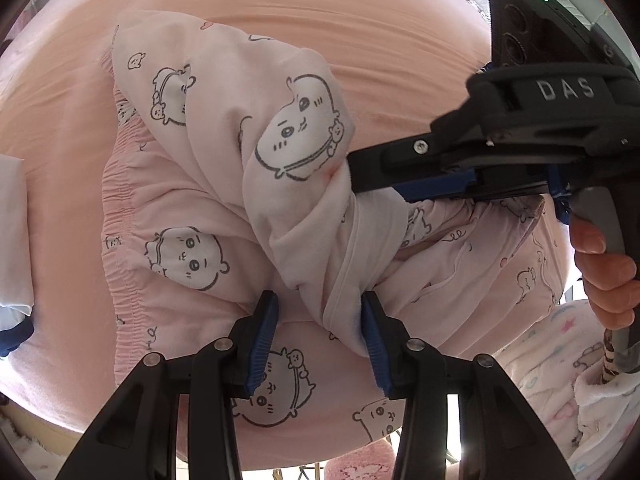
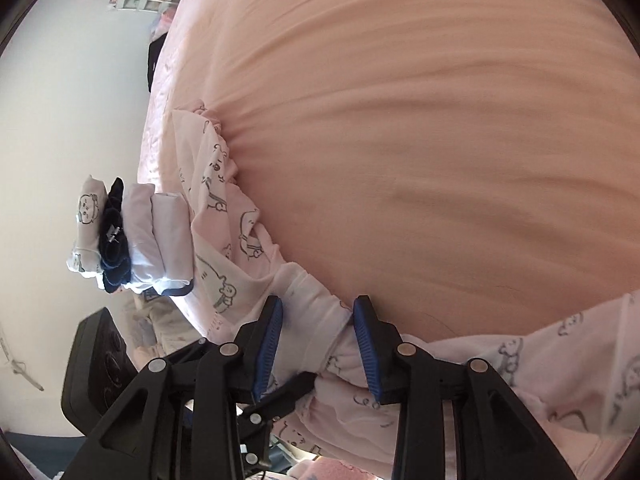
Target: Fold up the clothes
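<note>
Pink printed pajamas (image 1: 192, 184) bunched on bed (image 1: 360, 12). Left gripper (image 1: 320, 340) half-open, fabric fold between its pads. Right gripper (image 2: 318, 340) likewise, cuff between.

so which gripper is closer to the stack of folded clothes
Left. The stack of folded clothes lies at the bed's edge near the left gripper, which straddles the pajama cloth. The right gripper, also around the pajamas, sits farther off.
</note>
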A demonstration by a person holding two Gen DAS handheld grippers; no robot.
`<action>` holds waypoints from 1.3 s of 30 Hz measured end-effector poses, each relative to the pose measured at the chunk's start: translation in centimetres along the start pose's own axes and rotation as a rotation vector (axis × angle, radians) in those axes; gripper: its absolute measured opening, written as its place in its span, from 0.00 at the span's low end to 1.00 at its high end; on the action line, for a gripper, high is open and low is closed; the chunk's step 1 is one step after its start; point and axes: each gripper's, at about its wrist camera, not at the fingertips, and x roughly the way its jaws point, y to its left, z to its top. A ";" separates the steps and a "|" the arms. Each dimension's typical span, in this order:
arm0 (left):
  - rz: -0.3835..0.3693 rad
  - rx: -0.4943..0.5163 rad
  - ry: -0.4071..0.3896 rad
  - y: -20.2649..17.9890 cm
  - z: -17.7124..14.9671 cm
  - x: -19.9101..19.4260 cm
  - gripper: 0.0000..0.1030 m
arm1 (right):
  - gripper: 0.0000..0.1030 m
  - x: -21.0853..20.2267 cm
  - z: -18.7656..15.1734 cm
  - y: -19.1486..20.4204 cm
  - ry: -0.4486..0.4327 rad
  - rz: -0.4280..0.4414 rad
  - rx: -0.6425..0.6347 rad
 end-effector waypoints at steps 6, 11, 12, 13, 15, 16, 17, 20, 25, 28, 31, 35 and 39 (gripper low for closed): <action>-0.005 0.002 0.011 0.9 -1.3 -1.1 0.39 | 0.37 -0.1 -0.2 0.1 -0.017 0.109 0.021; -0.001 -0.013 0.032 0.6 -0.8 -1.3 0.39 | 0.25 -0.4 -0.8 1.2 -0.036 0.095 -0.023; 0.001 -0.018 0.030 0.6 -0.8 -1.6 0.39 | 0.22 -0.7 -0.9 1.3 -0.039 0.099 -0.031; 0.004 -0.023 0.029 0.7 -0.8 -1.9 0.40 | 0.17 -0.9 -1.0 1.4 -0.042 0.104 -0.038; 0.029 -0.008 0.003 0.5 -0.9 -2.9 0.42 | 0.14 -1.4 -1.2 1.7 -0.045 0.123 -0.060; 0.046 0.004 -0.016 0.4 -1.0 -3.5 0.46 | 0.14 -1.7 -1.3 1.8 -0.045 0.129 -0.073; 0.063 0.010 -0.035 0.2 -1.1 -4.2 0.48 | 0.14 -1.9 -1.5 1.9 -0.047 0.129 -0.082; 0.058 0.008 -0.074 -0.1 -1.3 -5.7 0.51 | 0.14 -2.3 -1.9 2.5 -0.050 0.122 -0.116; 0.011 0.011 -0.085 -0.7 -1.4 -6.2 0.56 | 0.14 -3.0 -2.4 2.9 -0.059 0.157 -0.141; 0.019 0.015 -0.087 -1.1 -1.4 -5.5 0.56 | 0.14 -3.8 -2.8 3.1 -0.060 0.175 -0.176; 0.012 -0.003 -0.087 -0.9 -1.6 -4.7 0.55 | 0.14 -4.3 -3.3 3.6 -0.063 0.185 -0.218; 0.009 0.002 -0.105 -1.5 -1.2 -4.4 0.46 | 0.15 -4.2 -3.7 4.3 -0.070 0.161 -0.245; 0.010 -0.007 -0.142 -1.6 -1.0 -4.2 0.25 | 0.15 -4.3 -3.5 3.7 -0.067 0.149 -0.228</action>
